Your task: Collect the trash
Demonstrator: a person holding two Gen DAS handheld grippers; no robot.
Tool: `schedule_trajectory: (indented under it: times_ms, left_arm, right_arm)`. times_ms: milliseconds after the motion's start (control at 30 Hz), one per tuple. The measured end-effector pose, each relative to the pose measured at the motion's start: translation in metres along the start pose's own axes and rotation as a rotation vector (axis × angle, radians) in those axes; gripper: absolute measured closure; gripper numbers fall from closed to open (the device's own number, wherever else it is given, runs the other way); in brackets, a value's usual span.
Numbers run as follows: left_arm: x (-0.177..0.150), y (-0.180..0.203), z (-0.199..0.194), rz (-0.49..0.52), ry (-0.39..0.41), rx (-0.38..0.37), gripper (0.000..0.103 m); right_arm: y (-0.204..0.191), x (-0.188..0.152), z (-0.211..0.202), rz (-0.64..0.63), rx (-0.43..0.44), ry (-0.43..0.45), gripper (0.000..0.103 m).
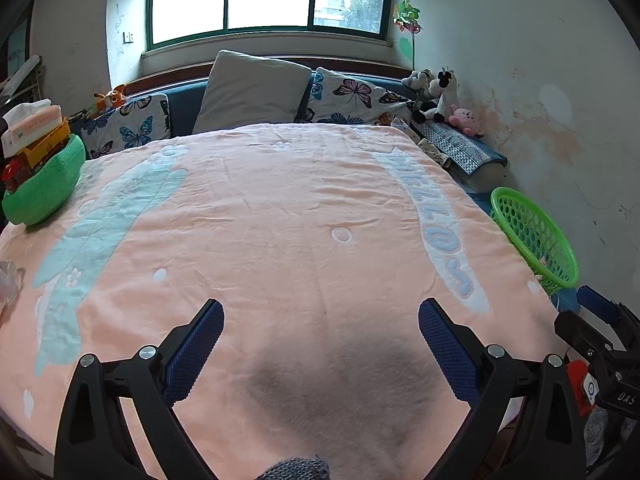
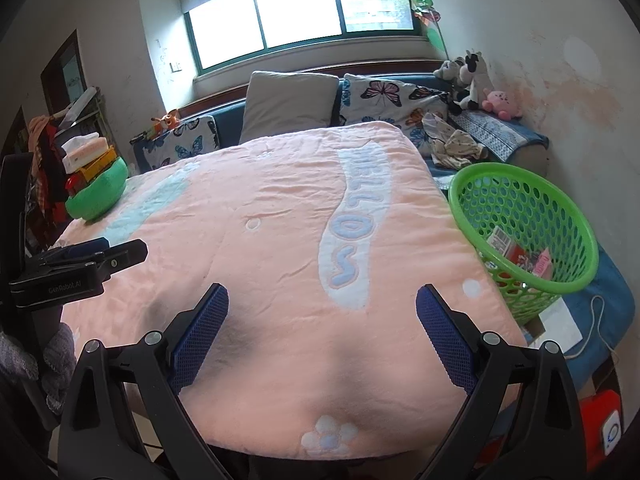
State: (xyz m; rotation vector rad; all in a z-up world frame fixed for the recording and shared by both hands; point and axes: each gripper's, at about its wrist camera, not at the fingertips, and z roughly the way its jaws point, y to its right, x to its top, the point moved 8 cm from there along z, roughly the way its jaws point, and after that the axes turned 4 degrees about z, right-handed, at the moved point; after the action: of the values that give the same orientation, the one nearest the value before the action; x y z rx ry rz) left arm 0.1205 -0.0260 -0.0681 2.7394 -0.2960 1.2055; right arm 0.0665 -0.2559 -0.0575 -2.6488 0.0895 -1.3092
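Observation:
A green plastic basket (image 2: 524, 216) stands at the right edge of the bed and holds several small packets (image 2: 520, 258); it also shows in the left wrist view (image 1: 536, 236). A crumpled clear wrapper (image 1: 8, 284) lies at the bed's left edge. My left gripper (image 1: 320, 312) is open and empty above the peach blanket (image 1: 280, 208). My right gripper (image 2: 322, 300) is open and empty above the blanket (image 2: 272, 208), left of the basket. The left gripper also shows from the side in the right wrist view (image 2: 100, 256).
A green bowl-shaped cushion (image 1: 44, 188) with a toy truck and a tissue box sits at the bed's left. Pillows (image 1: 252, 92) and plush toys (image 1: 440, 96) line the headboard. A white cable (image 2: 596, 320) and paper lie on the blue sheet by the basket.

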Motion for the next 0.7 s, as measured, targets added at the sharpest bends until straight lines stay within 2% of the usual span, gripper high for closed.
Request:
schedule_trajectory:
  times_ms: [700]
  left_arm:
    - [-0.012,-0.017,-0.007,-0.024,0.016,0.046,0.008]
  right_arm:
    - [-0.019,-0.002,0.008,-0.024,0.026,-0.01,0.009]
